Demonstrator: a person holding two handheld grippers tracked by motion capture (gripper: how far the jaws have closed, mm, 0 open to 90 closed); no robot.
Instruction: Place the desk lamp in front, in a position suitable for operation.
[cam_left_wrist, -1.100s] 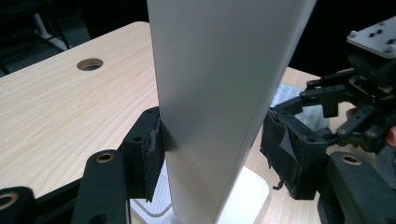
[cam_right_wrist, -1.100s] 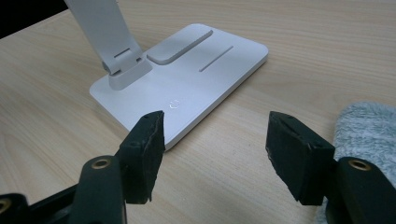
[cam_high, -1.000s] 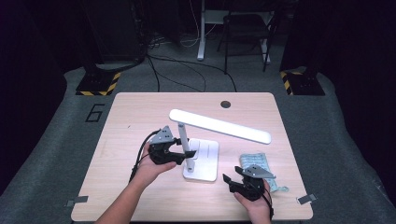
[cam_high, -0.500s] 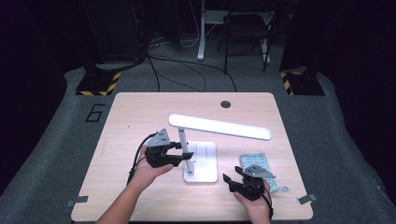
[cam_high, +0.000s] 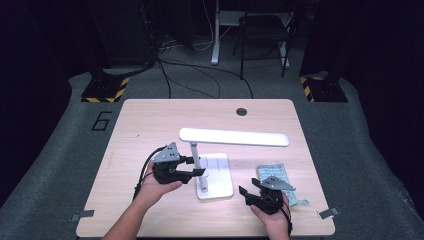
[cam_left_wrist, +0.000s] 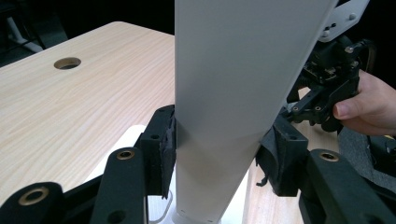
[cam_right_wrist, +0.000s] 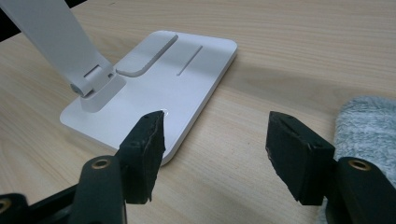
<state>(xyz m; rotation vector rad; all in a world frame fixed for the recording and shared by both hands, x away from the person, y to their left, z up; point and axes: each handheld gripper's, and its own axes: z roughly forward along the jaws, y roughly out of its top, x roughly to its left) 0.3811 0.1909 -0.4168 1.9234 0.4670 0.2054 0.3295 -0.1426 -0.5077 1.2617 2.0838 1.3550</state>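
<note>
Lamp (cam_high: 215, 160): white desk lamp near the table's middle, flat base toward 6 o'clock, long head stretched toward 3 o'clock above it.
Lamp post (cam_left_wrist: 224, 93): upright white stem rising from the near-left corner of the base; it stands between the left tool's pads.
Left gripper (cam_high: 192, 166): comes in from 8 o'clock, level with the post. Its jaws have just been closing, and both pads now press the stem's sides, so it has hold of the post at a middling width.
Why held so: a grip low on the stem probably steadies the lamp, or readies the arm to be swung on its hinge.
Right gripper (cam_high: 248, 194): rests at 5 o'clock of the base, jaws spread wide with nothing between them, pointing at the base's near edge. It looks parked, ready to pin the base if the lamp tips.
Cloth (cam_high: 277, 181): grey fuzzy pad just beyond the right hand, at 3 o'clock of the base, apart from the lamp.
Table (cam_high: 150, 120): pale wood, with a round cable hole at 12 o'clock.
Change from a second ago: the left jaws stood wider around the stem then; now they clamp it. Lamp, cloth and right hand sit as before.
</note>
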